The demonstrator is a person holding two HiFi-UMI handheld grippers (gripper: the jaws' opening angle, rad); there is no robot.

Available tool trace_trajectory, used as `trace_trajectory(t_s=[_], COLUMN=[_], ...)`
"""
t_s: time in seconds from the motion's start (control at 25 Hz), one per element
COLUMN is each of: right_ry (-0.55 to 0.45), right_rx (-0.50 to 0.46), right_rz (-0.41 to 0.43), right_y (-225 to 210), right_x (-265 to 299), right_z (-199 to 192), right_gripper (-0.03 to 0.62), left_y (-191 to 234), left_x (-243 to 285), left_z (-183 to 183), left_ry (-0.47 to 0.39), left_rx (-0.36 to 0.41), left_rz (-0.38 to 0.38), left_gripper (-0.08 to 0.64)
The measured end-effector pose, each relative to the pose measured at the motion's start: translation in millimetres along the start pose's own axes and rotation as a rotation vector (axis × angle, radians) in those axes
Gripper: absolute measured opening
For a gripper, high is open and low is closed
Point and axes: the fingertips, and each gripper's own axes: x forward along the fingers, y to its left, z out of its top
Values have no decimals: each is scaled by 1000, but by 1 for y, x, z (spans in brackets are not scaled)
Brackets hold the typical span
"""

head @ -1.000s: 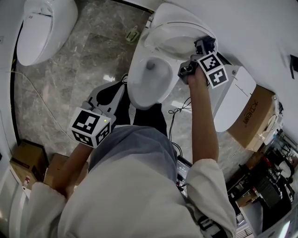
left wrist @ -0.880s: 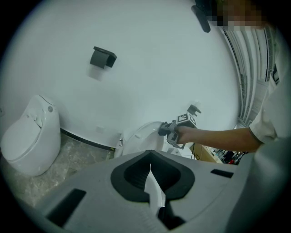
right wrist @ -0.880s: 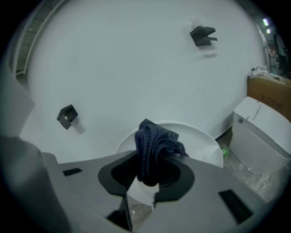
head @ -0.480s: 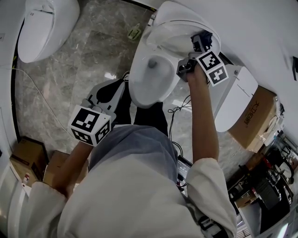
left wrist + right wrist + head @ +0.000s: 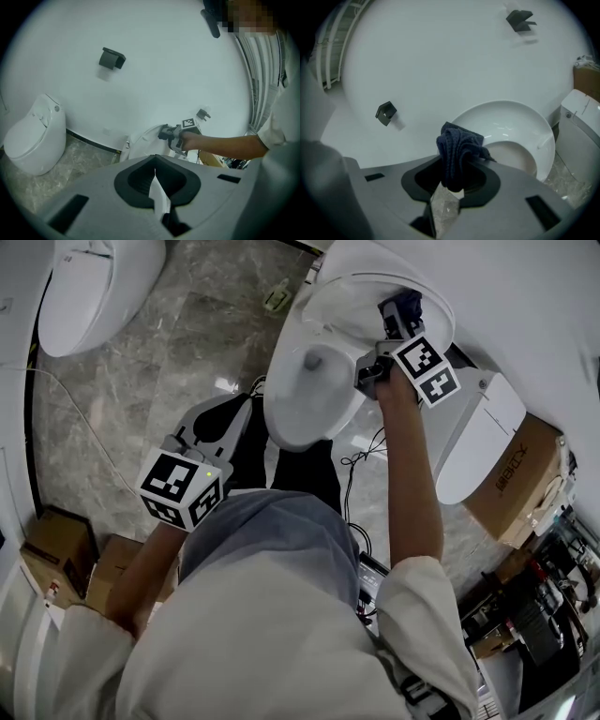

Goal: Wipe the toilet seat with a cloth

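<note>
The right gripper (image 5: 451, 180) pinches a bunched dark-blue woven cloth (image 5: 457, 147) at the far rim of the white oval toilet seat (image 5: 342, 296); contact is unclear. The left gripper (image 5: 156, 185), pressed together on nothing, hangs well apart. Wiping seems underway, with most of the rim probably left.

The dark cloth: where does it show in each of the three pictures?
Head view: cloth near the top, right of centre, in the right claw over the open toilet.
Left gripper view: too small to tell, at the right claw's tip.
Right gripper view: centre, pinched in the jaws.
Shared landmark: the open toilet.
</note>
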Motion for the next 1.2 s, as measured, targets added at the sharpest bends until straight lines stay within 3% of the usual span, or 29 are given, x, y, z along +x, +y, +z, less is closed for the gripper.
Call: trace_trajectory(t_s=[0.4,0.64,1.04,1.2], right_ry=[71,110,178,193], right_rx=[-38,-39,-57,-106], right_rz=[43,71,63,69], right_y=[9,3,-10,-13], right_x=[20,33,56,66], right_z=[-49,-80,-125,-136], right_gripper=[89,89,89,89], left_y=[13,15,21,27], left_x=[-5,-9,1,2], left_z=[-10,-6,-19,-24], left_ry=[6,-40,6,5], left_rx=[-7,-47,-51,-69], left_rz=[51,40,45,47], left_gripper=[9,9,9,9])
